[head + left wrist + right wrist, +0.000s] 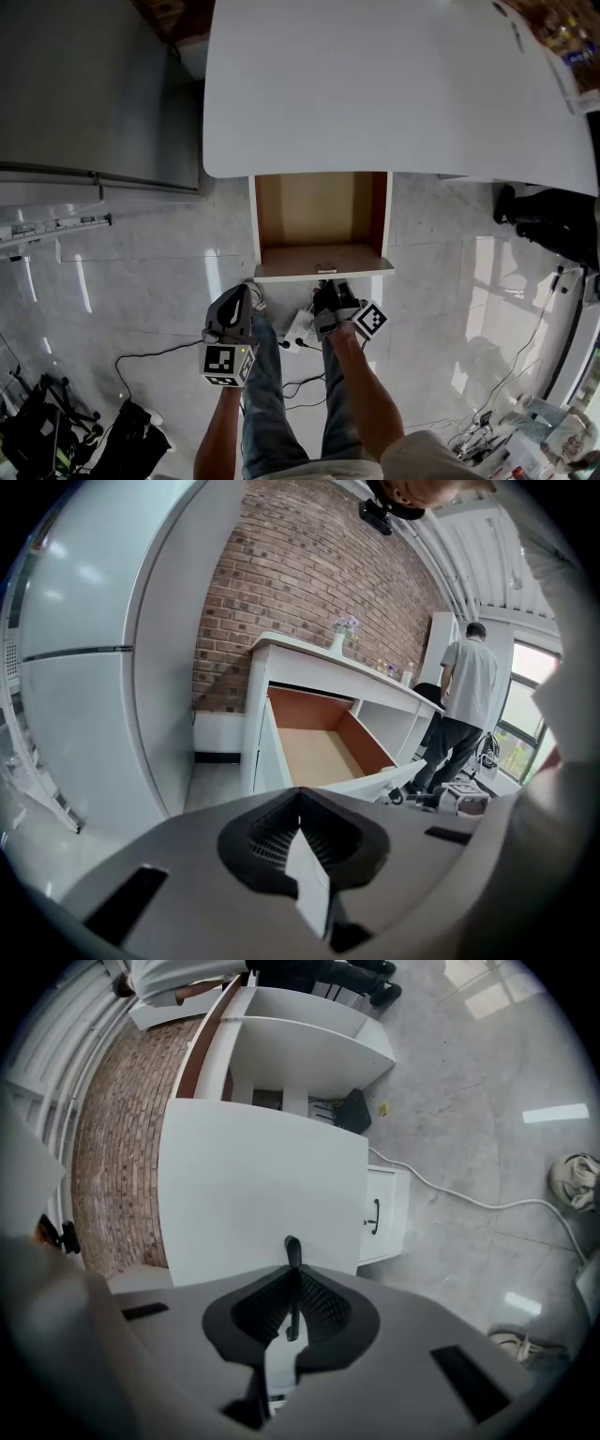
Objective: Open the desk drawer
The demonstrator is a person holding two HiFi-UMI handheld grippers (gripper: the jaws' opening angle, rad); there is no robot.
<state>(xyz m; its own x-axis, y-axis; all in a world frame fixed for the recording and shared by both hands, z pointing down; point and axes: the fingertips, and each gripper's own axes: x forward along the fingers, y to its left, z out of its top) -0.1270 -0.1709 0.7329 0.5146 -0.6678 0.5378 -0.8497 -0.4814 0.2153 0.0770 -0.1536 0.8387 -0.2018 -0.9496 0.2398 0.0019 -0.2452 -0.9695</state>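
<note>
Head view, looking steeply down: the white desk (pixel 394 84) is filling the 12 o'clock half of the frame. The drawer (pixel 319 211) is standing well out from under its front edge at the centre, its brown wooden inside bare and open to view. The white drawer front (pixel 323 270) is lying at the drawer's 6 o'clock side, just ahead of my legs.

I am holding my right gripper (pixel 327 286) against that front from 6 o'clock. In the right gripper view its jaws are standing nearly together, clamped on the dark drawer handle (pixel 292 1249), which is running up between them and poking out at 12 o'clock against the white panel. A second, smaller white unit (pixel 384 1215) with its own handle is showing at 2 o'clock on the floor.

My left gripper (pixel 232 323) is hanging at about 7 o'clock from the drawer front, well apart from it. In the left gripper view its jaws are pressed together with nothing between them; the open drawer is showing beyond them at 12 o'clock, a brick wall (pixel 300 583) behind it, and a person (pixel 466 696) is standing at 2 o'clock.

As I judge it, I am in the pulling step and close to finishing it, since most of the drawer's depth is already exposed. The next move is calling for a straight, level pull toward 6 o'clock only as far as the drawer will run, then parting the right jaws and backing off the handle without nudging the front shut.
</note>
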